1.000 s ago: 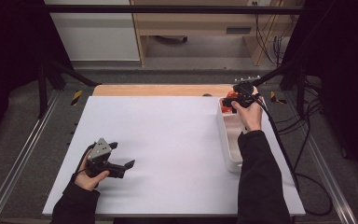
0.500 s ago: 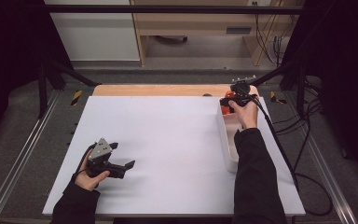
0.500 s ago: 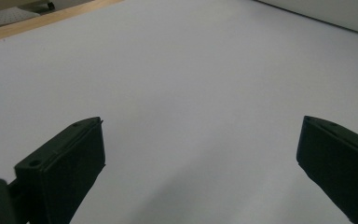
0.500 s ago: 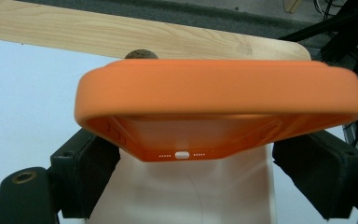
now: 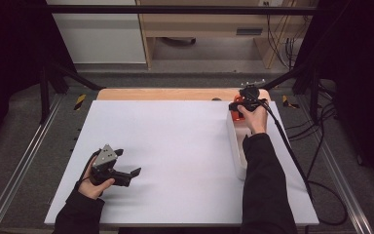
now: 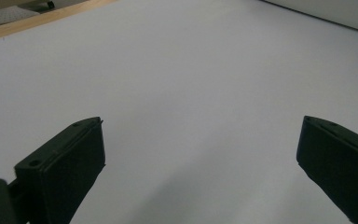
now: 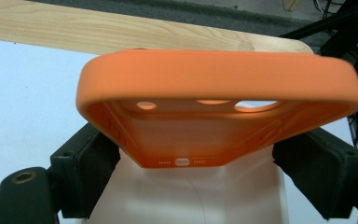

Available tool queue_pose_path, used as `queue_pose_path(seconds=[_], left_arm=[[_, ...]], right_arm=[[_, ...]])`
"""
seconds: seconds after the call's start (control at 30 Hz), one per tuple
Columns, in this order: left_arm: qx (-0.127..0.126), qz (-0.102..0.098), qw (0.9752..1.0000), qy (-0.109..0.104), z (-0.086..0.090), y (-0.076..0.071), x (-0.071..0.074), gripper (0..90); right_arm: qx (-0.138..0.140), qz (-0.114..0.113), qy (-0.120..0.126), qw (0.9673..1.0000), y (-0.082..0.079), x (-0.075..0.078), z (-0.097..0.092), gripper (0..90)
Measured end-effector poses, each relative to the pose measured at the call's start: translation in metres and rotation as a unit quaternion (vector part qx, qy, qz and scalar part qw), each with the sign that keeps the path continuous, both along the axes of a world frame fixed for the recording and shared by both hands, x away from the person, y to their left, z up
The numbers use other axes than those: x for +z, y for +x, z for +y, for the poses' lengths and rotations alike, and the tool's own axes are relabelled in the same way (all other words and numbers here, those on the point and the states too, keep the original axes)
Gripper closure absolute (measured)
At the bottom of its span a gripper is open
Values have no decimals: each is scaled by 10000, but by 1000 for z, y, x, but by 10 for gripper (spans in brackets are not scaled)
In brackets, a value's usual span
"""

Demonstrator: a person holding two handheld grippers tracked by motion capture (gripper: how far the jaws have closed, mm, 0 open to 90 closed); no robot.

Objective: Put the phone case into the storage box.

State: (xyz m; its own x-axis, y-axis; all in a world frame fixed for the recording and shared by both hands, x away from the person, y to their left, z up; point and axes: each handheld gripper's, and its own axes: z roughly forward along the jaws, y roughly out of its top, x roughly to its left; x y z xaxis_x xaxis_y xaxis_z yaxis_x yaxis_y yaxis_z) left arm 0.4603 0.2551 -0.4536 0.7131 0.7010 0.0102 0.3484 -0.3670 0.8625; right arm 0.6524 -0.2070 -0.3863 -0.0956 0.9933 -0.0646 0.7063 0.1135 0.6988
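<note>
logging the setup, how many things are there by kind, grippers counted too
grippers: 2, left gripper open and empty, right gripper shut on the case
orange phone case: 1
white tray: 1
total: 4

The right gripper [image 5: 240, 105], gripping the orange phone case [image 7: 214, 109], is shifting slightly toward the table's far edge, above the far end of the white tray [image 5: 235, 146].
</note>
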Motion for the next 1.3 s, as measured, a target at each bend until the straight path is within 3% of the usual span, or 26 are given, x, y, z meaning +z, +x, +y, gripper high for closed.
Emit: queue_pose_path(seconds=[0.5,0.6,0.77,1.3], left_arm=[[-12,1,10000,6,0,0,0,5],[-12,5,10000,5,0,0,0,5],[-21,3,10000,11,-1,0,0,5],[-18,-10,10000,3,-1,-1,0,5]], right_arm=[[11,39,19,10000,1,-5,0,142],[87,55,-2,9999,0,-6,-1,94],[165,-18,71,9998,-1,-4,-2,19],[401,-312,177,9986,-14,11,-5,6]])
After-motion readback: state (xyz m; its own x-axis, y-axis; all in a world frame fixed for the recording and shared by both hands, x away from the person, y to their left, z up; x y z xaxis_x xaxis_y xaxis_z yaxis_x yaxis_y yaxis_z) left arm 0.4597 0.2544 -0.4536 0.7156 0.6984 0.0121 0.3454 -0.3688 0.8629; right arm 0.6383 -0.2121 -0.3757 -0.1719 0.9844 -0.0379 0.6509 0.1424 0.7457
